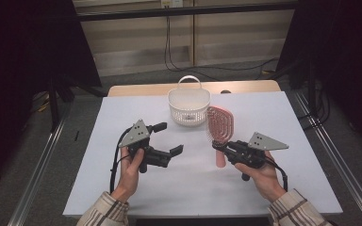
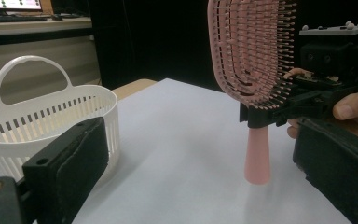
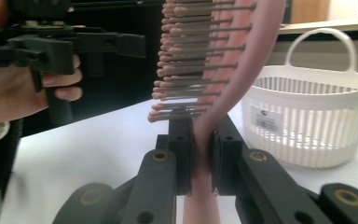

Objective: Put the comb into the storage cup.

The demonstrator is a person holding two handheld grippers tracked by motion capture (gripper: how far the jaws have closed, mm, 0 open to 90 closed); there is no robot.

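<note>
A pink vented hairbrush stands almost upright, bristles turned to the left, handle end down near the white table top. My right gripper is shut on its neck just below the head. In the right gripper view the two pads press the pink stem from both sides of my right gripper. My left gripper is held left of the brush, open, with nothing between its fingers. In the left gripper view its jaws stand wide apart around my left gripper, facing the hairbrush.
A white slotted basket with a loop handle stands at the back centre, just left of the brush head; the basket looks empty. White sheet covers the table; wooden edge and dark floor lie beyond.
</note>
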